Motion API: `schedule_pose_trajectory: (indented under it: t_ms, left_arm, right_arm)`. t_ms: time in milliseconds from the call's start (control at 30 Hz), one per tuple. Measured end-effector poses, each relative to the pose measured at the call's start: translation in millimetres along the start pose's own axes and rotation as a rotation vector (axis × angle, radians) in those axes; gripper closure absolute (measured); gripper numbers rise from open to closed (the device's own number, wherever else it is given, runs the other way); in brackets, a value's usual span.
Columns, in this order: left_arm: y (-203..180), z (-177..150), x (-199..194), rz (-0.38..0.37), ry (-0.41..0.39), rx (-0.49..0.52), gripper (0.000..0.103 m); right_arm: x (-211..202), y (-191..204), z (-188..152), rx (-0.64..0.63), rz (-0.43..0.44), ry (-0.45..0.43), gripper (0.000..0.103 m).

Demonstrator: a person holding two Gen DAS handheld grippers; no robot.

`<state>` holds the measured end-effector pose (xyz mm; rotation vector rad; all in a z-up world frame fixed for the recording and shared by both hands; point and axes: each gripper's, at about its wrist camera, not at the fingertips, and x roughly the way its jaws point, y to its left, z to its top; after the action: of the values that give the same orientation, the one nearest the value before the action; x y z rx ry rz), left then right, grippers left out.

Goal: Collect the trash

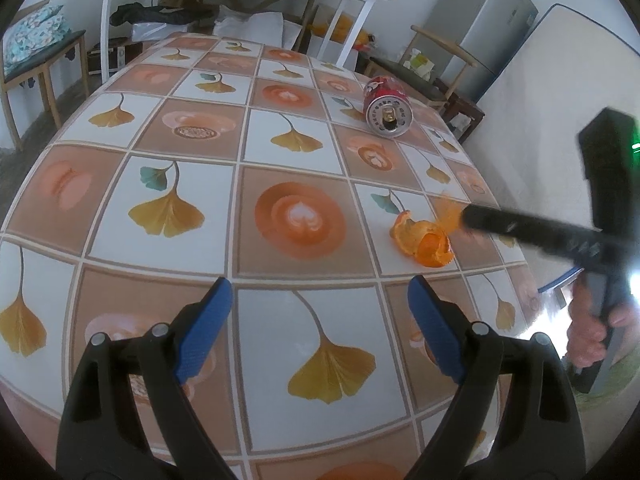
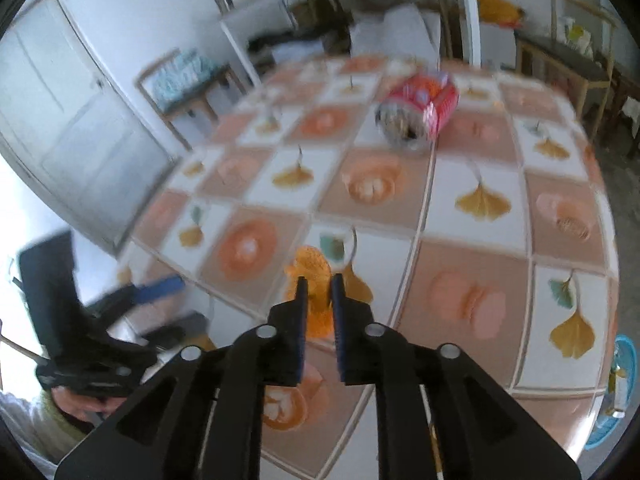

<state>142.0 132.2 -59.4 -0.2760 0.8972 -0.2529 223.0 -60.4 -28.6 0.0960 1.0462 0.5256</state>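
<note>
Blue-padded fingers of the right gripper (image 2: 319, 294) stand nearly closed, pinching a scrap of orange peel (image 2: 316, 300) at lower centre. More peel (image 1: 422, 242) lies just left of that tip, on the table (image 1: 160, 120). Beyond, toward upper right, the crushed red can (image 1: 387, 106) lies with its top facing the cameras. Empty and spread wide, the left gripper (image 1: 320, 306) hovers farther from both.

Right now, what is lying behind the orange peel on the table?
Behind the orange peel a red can lies on its side on the table, opening toward the camera. The right gripper holds a blurred peel piece, covering the cloth beside it.
</note>
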Motion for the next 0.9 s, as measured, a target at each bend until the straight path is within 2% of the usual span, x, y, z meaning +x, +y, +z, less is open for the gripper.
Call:
schedule_pose_trajectory:
  t_ms: [67,267,433,600,733,900]
  left_arm:
    - [-0.1,-0.4,-0.6,0.000,0.000,0.000,0.018]
    - [-1.1,-0.9,-1.1,-0.012,-0.003,-0.004,0.018]
    - [-3.1,1.4,-3.5,-0.061,-0.018,-0.022,0.018]
    - [-5.5,6.1,-3.2,-0.111,-0.021,-0.022,0.018]
    - [-10.9,18.6,3.4,-0.160,-0.003,-0.002,0.026]
    - [-22.3,37.4,37.2,-0.253,0.099,-0.005,0.038]
  right_arm:
    - [5.4,-3.9,-4.0,0.023,0.012,0.024,0.089]
    - [-7.7,-19.6,-6.7,0.105,0.070,-0.024,0.086]
    - [0.5,-22.2,-5.2,0.119,0.058,-0.013,0.086]
    - [13.6,-14.4,-7.7,0.079,0.020,0.010,0.086]
    - [-2.7,-22.2,-6.7,0.099,0.059,-0.046,0.086]
    - [-20.6,-39.0,-8.8,0.151,0.079,-0.087,0.086]
